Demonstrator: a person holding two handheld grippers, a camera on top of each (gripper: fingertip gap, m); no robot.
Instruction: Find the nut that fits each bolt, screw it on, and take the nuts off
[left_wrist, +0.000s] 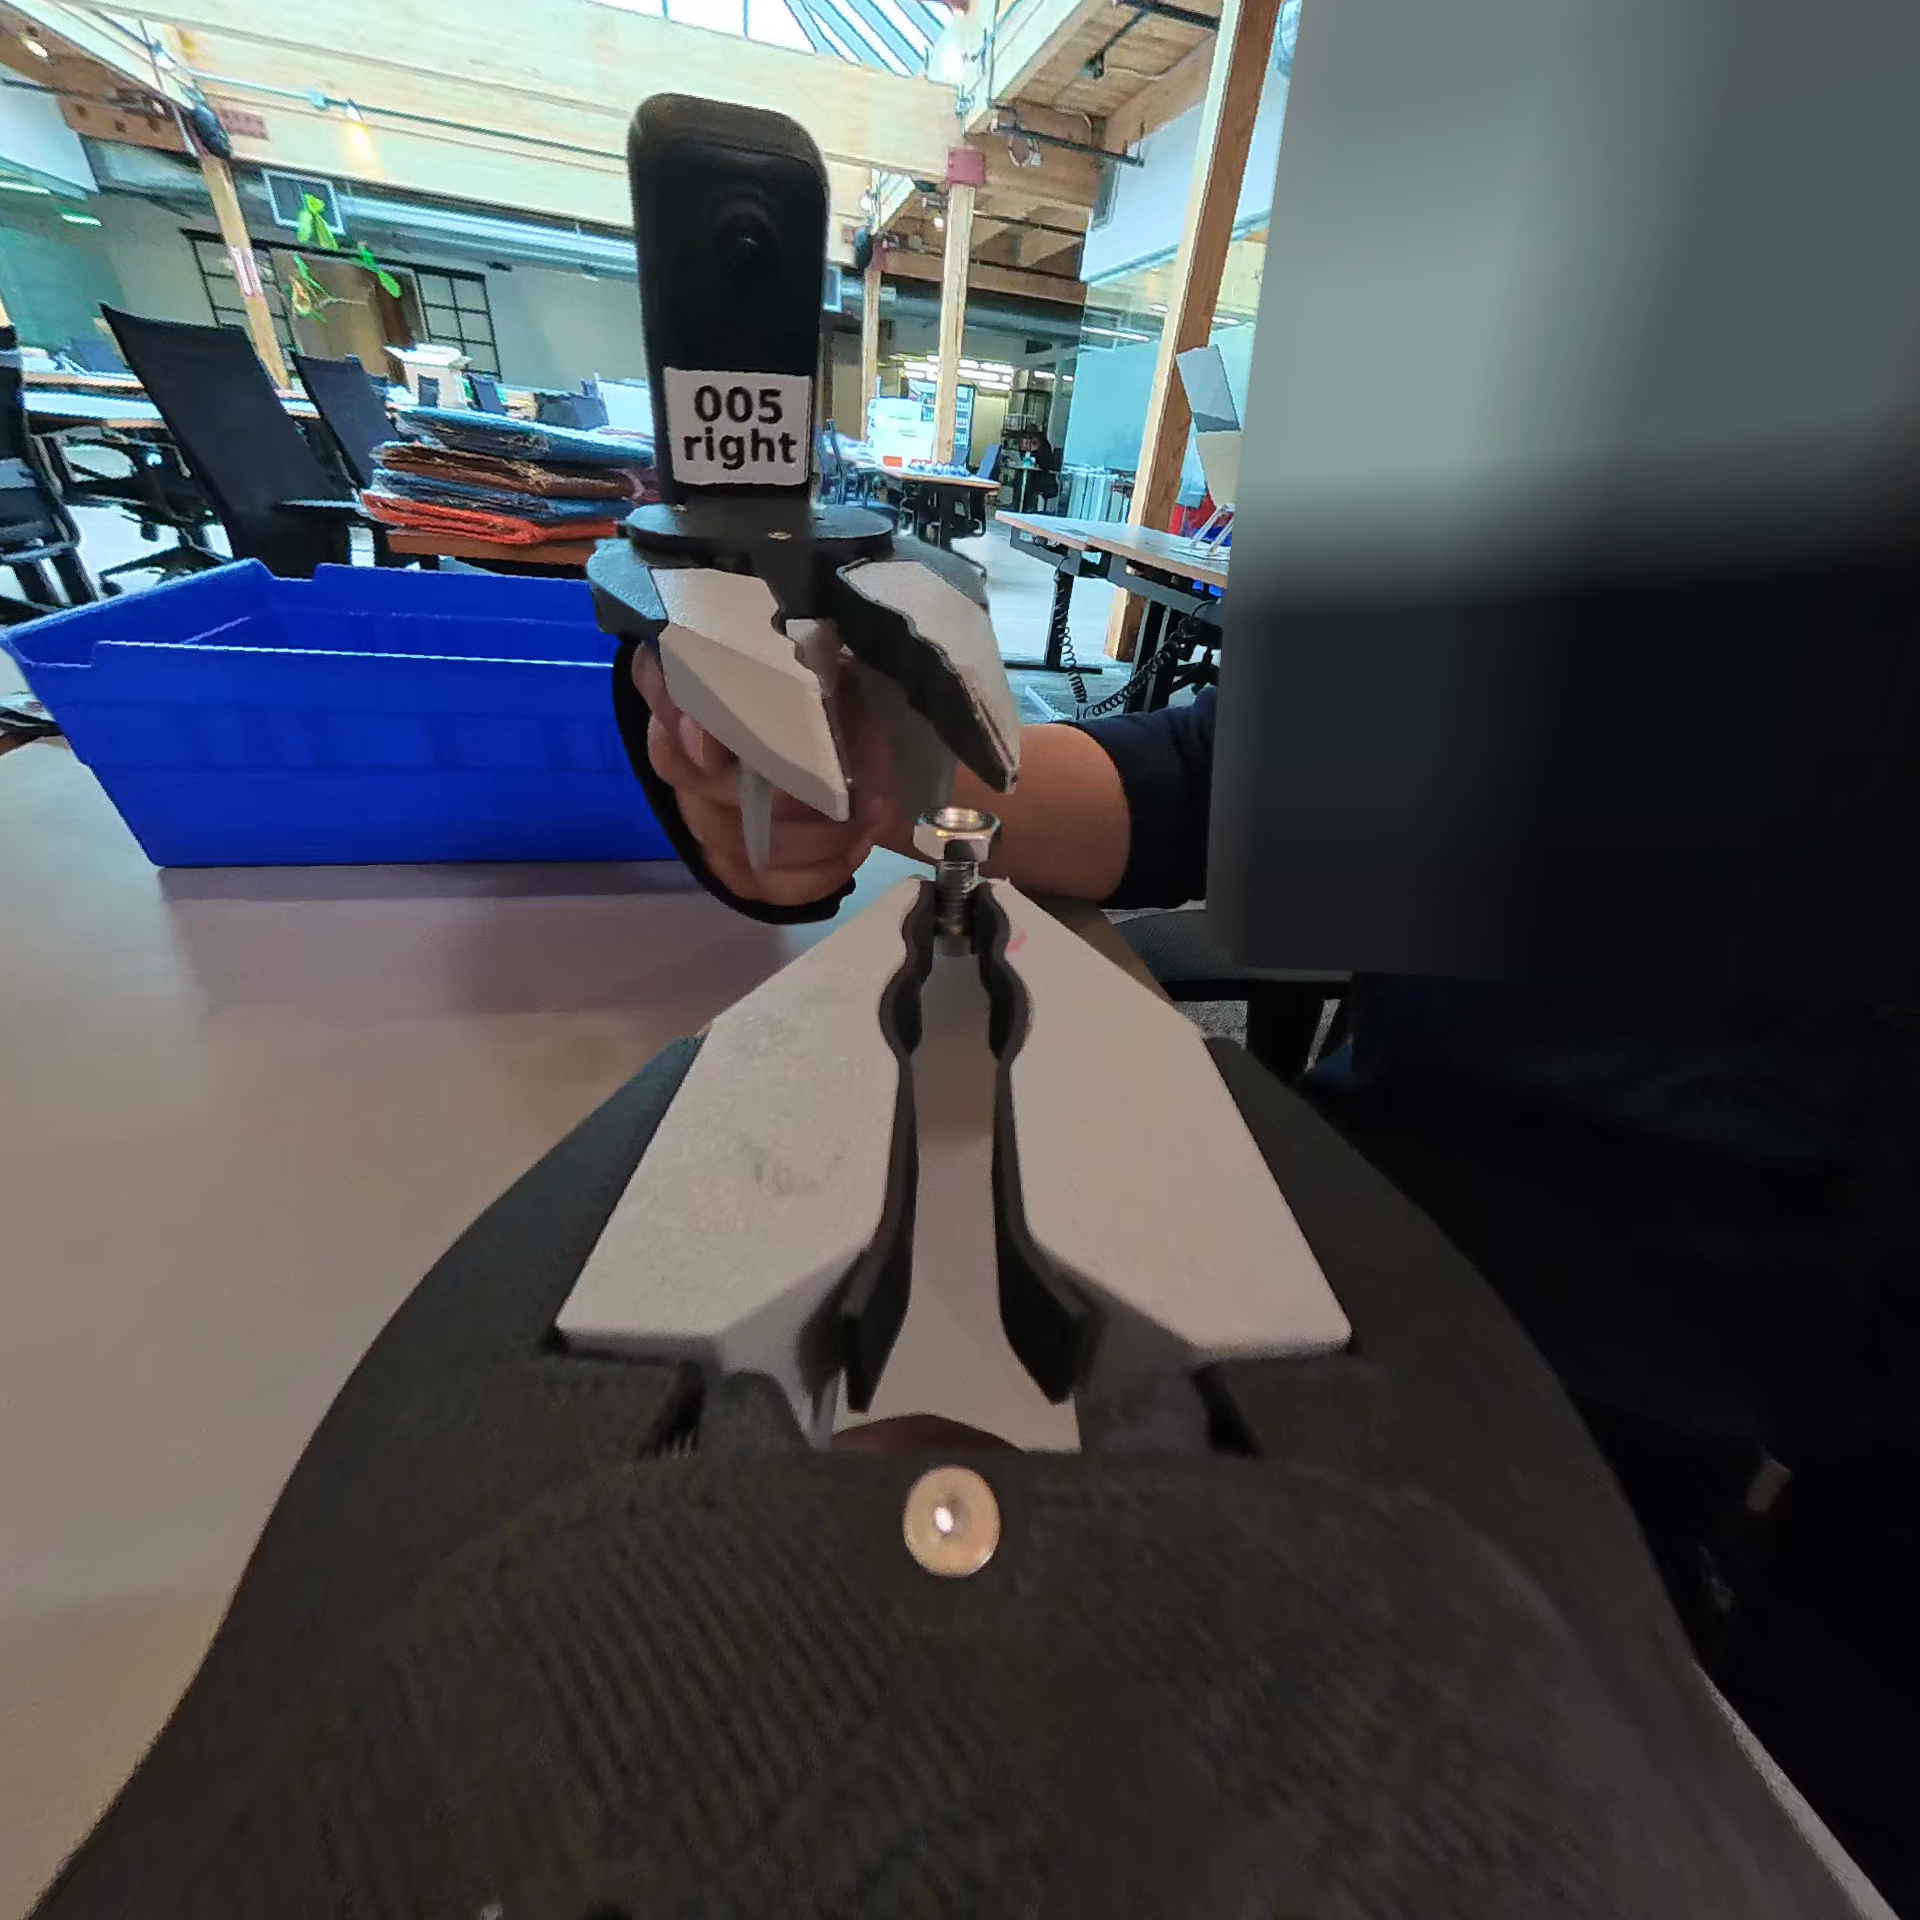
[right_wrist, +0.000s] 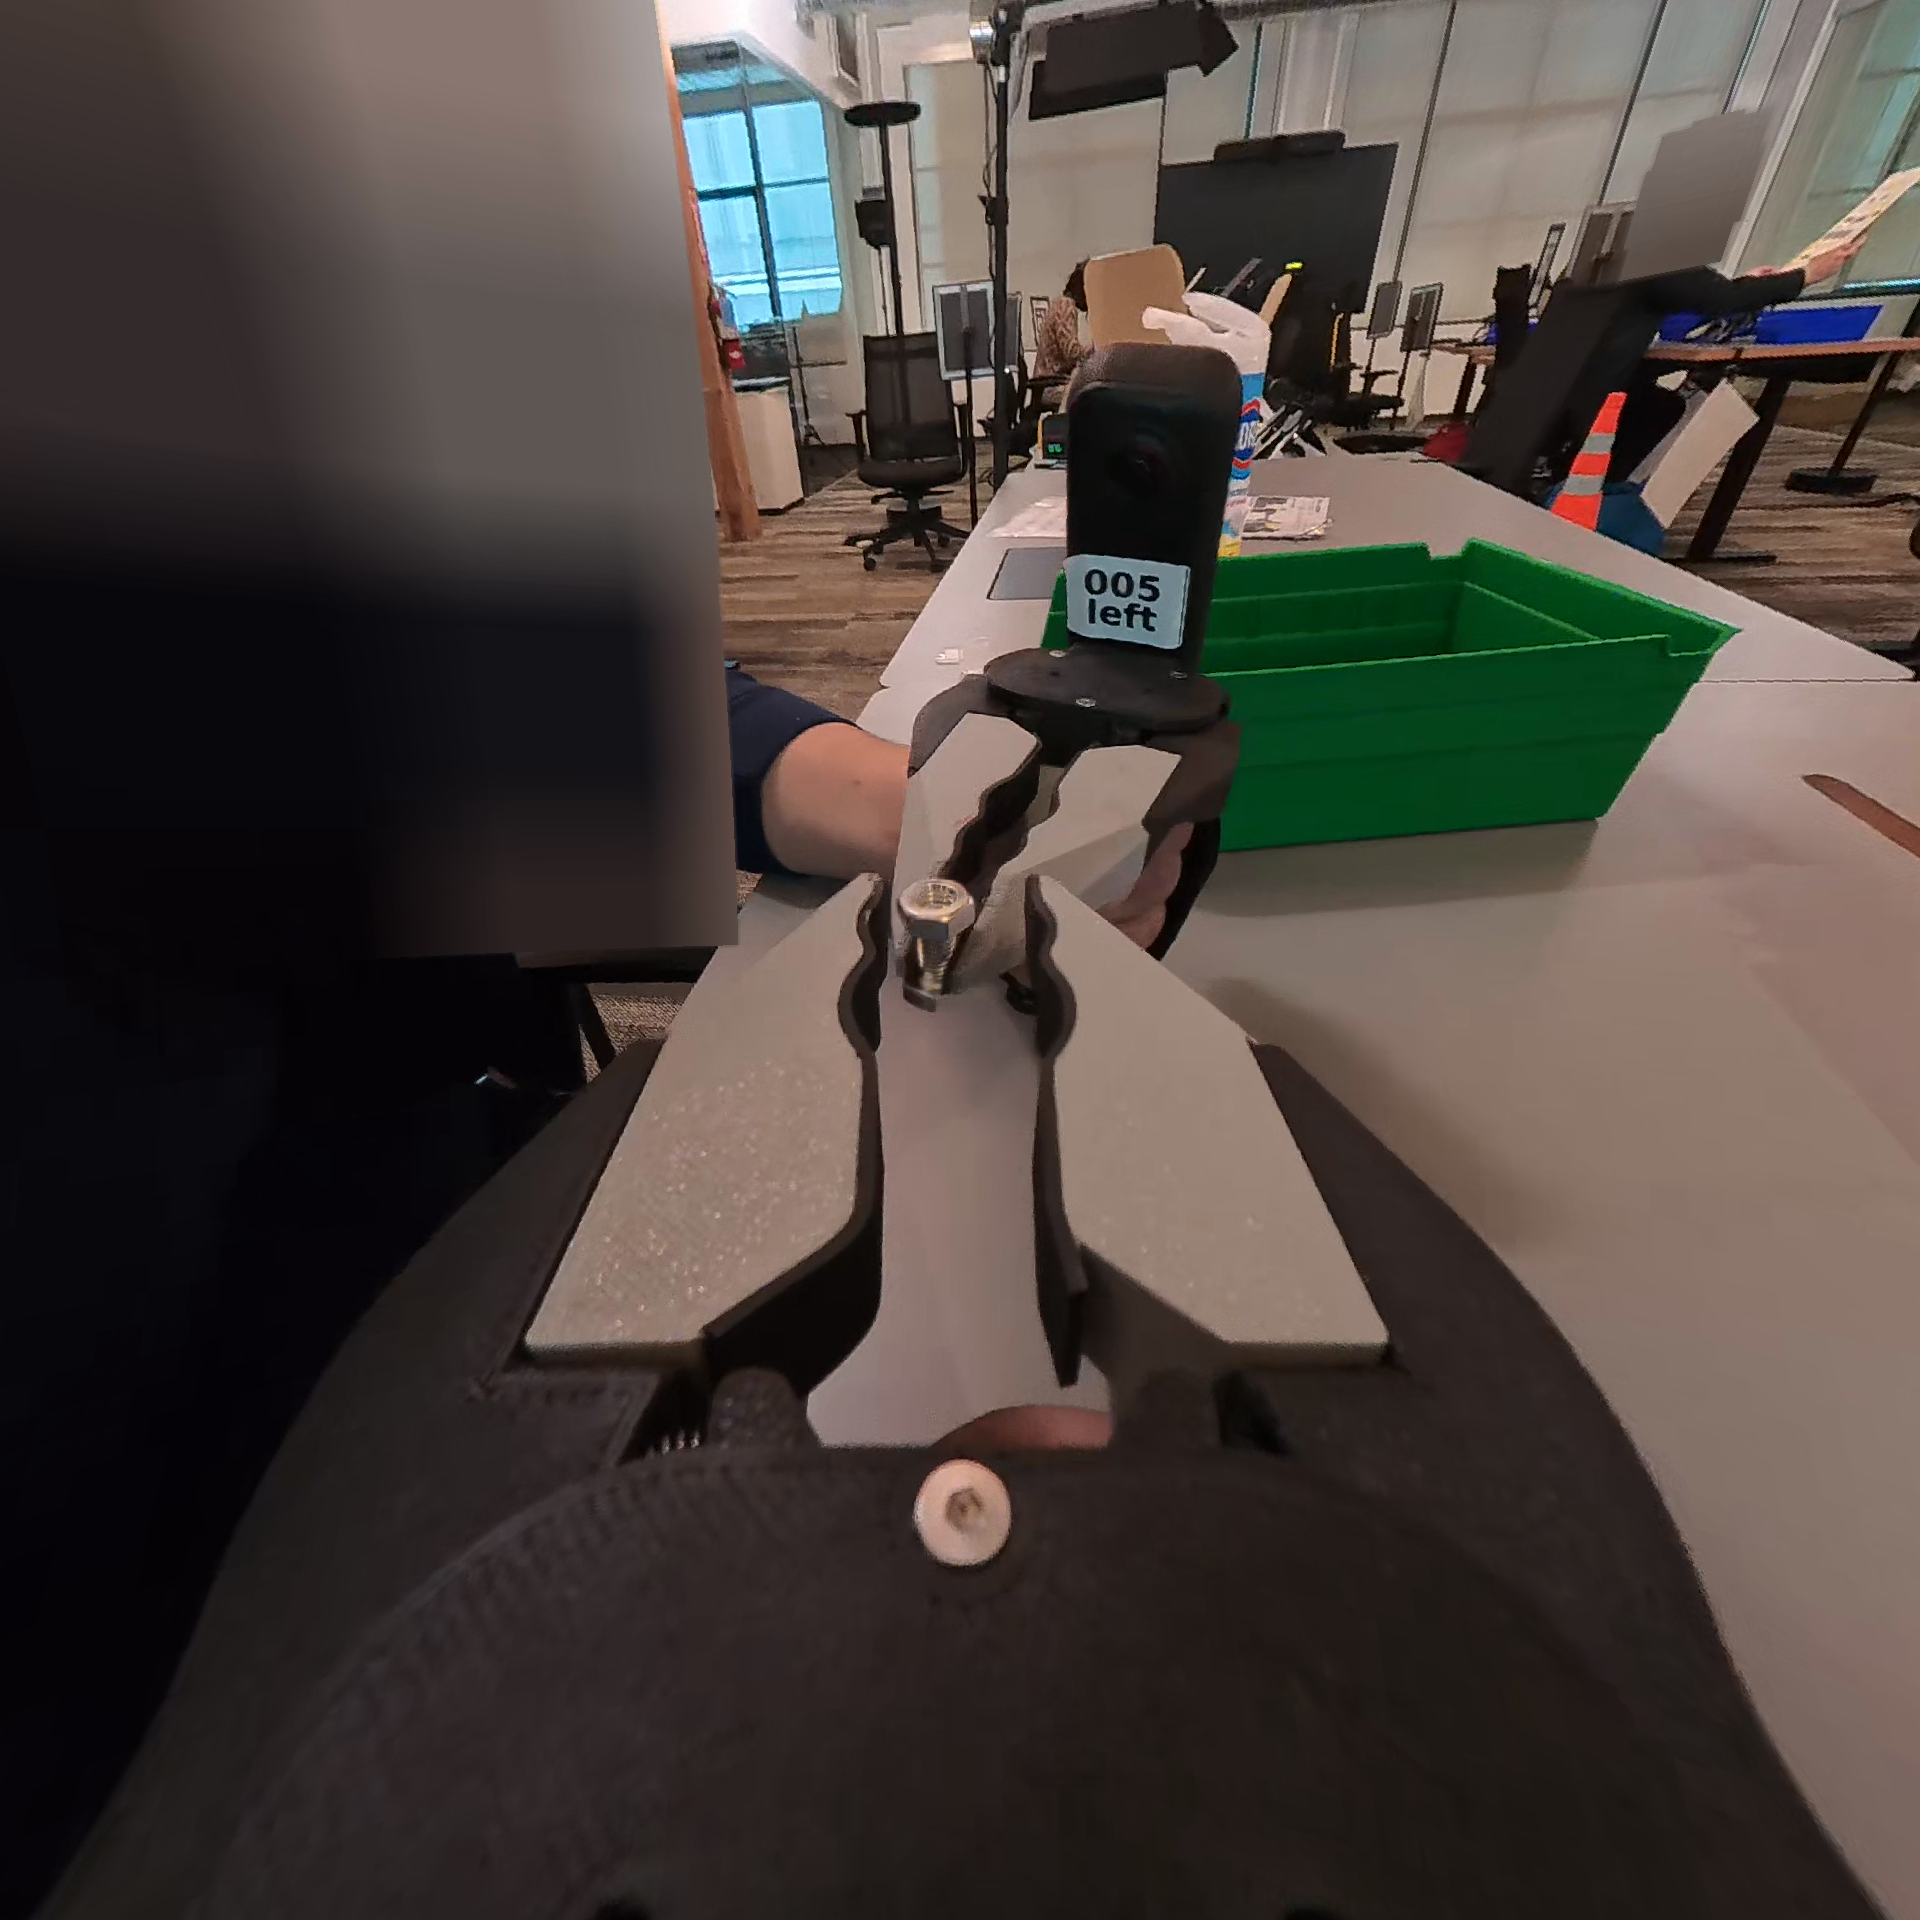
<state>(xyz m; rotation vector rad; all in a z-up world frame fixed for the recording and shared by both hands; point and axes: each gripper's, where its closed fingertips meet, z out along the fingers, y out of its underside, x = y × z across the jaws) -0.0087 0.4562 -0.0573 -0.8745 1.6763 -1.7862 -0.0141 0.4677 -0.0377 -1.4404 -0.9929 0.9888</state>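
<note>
Left gripper (left_wrist: 956, 920) clamped on bolt (left_wrist: 958, 906), held above the grey table (left_wrist: 312, 1091); bolt shank pinched at the fingertips, nut (left_wrist: 956, 833) sitting on its upper end. Right gripper (right_wrist: 951, 935) spread open, its fingers either side of the nut and bolt, not visibly touching. Further back: blue bin (left_wrist: 343, 717) on the table behind right gripper, green bin (right_wrist: 1455, 686) behind left gripper. Office chairs beyond.

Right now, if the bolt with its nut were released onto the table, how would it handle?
The bolt looks like steel: probably stiff and heavy for its size. Its threaded shank, pinched in the left tongs, likely resists slipping. Laid down it might roll, though the flats of the hex nut should stop it.
</note>
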